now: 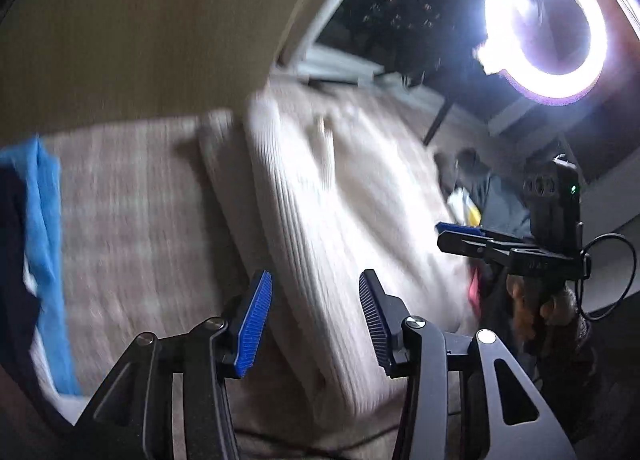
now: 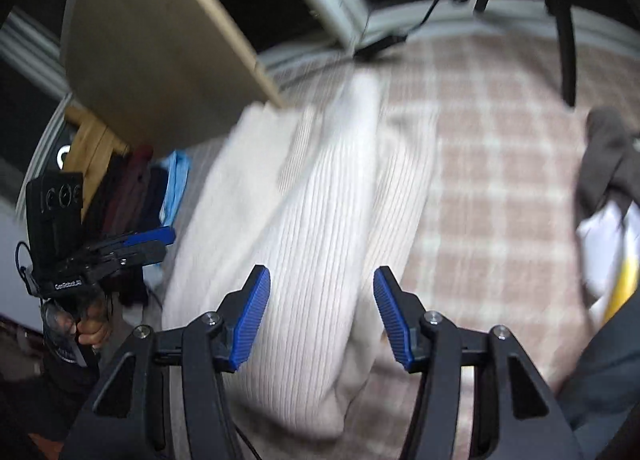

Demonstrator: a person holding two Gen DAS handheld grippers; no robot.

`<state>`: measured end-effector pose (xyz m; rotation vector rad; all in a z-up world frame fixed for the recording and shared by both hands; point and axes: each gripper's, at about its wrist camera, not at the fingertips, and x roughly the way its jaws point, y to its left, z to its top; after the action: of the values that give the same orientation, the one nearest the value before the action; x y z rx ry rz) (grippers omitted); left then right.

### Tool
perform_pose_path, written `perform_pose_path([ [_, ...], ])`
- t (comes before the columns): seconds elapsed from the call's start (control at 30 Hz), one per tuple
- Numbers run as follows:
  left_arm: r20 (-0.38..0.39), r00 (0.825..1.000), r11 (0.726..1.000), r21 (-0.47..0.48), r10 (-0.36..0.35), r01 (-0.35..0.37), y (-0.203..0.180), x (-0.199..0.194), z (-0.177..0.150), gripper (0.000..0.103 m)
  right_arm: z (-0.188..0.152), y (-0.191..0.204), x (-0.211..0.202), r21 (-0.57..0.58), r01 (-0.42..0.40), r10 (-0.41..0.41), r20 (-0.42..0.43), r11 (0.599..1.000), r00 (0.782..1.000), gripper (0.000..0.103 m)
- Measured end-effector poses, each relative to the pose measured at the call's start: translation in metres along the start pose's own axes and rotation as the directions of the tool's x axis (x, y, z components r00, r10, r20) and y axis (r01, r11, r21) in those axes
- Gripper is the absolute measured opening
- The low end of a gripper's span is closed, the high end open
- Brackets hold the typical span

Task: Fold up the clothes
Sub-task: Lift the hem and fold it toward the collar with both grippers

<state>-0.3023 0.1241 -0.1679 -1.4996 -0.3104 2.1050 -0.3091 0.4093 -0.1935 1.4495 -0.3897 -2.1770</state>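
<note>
A cream ribbed garment [image 1: 328, 195] lies folded into a long thick bundle on a checked pink-and-white cover [image 1: 120, 219]. My left gripper [image 1: 316, 320] hovers open over its near end, nothing between the blue pads. In the right wrist view the same garment [image 2: 304, 227] runs away from me, and my right gripper [image 2: 322, 318] stands open above its near end, also empty. Each gripper shows in the other's view: the right gripper [image 1: 460, 234] at the right side, the left gripper [image 2: 160, 240] at the left side, each held by a hand. The frames are motion-blurred.
A blue cloth [image 1: 44, 240] with dark clothing lies at the left. A dark garment [image 2: 608, 163] with white and yellow items [image 2: 612, 260] lies at the right. A tan board [image 2: 152, 43] stands behind the cover. A bright ring light [image 1: 548, 23] and its dark stand are beyond.
</note>
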Motion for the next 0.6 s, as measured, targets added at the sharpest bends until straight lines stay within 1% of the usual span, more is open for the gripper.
perform_pose_path([
  [0.07, -0.018, 1.000, 1.000, -0.011, -0.004, 0.004, -0.001, 0.006, -0.004, 0.043, -0.006, 0.002, 0.002, -0.019, -0.004, 0.004, -0.003, 1.000, 1.000, 0.053],
  [0.17, -0.018, 1.000, 1.000, 0.011, 0.007, -0.007, -0.007, 0.012, -0.003, 0.041, -0.014, 0.006, 0.006, -0.049, -0.009, 0.009, -0.006, 0.999, 1.000, 0.053],
  [0.23, -0.005, 1.000, 0.999, 0.039, 0.014, -0.014, -0.012, 0.016, -0.001, 0.020, -0.017, 0.010, 0.006, -0.083, -0.007, 0.007, -0.003, 0.996, 1.000, 0.053],
  [0.27, 0.000, 1.000, 0.998, 0.053, 0.020, -0.020, -0.015, 0.017, 0.000, 0.016, -0.017, 0.013, 0.005, -0.106, -0.002, 0.002, -0.002, 0.994, 1.000, 0.048],
  [0.3, 0.008, 1.000, 0.997, 0.072, 0.024, -0.025, -0.018, 0.019, 0.000, 0.012, -0.017, 0.016, 0.006, -0.122, -0.007, 0.006, -0.005, 0.992, 1.000, 0.034],
  [0.33, 0.016, 1.000, 0.996, 0.087, 0.027, -0.028, -0.021, 0.020, 0.000, 0.011, -0.017, 0.019, 0.006, -0.138, -0.011, 0.010, -0.008, 0.990, 1.000, 0.028],
  [0.37, 0.024, 0.999, 0.994, 0.101, 0.029, -0.031, -0.025, 0.021, 0.000, 0.011, -0.017, 0.022, 0.005, -0.152, -0.017, 0.015, -0.011, 0.988, 1.000, 0.018],
  [0.43, 0.044, 0.999, 0.994, 0.103, 0.021, -0.025, -0.028, 0.011, -0.001, 0.010, -0.017, 0.023, -0.002, -0.138, -0.043, 0.042, -0.009, 0.989, 0.999, 0.016],
  [0.53, 0.077, 0.997, 0.997, 0.080, -0.018, 0.012, -0.026, -0.016, -0.008, 0.010, -0.023, 0.021, -0.021, -0.085, -0.089, 0.091, 0.021, 0.992, 0.996, 0.016],
  [0.6, 0.071, 0.997, 0.996, 0.077, -0.044, 0.038, -0.020, -0.021, -0.017, 0.011, -0.031, 0.017, -0.033, -0.055, -0.114, 0.116, 0.033, 0.992, 0.993, 0.016],
])
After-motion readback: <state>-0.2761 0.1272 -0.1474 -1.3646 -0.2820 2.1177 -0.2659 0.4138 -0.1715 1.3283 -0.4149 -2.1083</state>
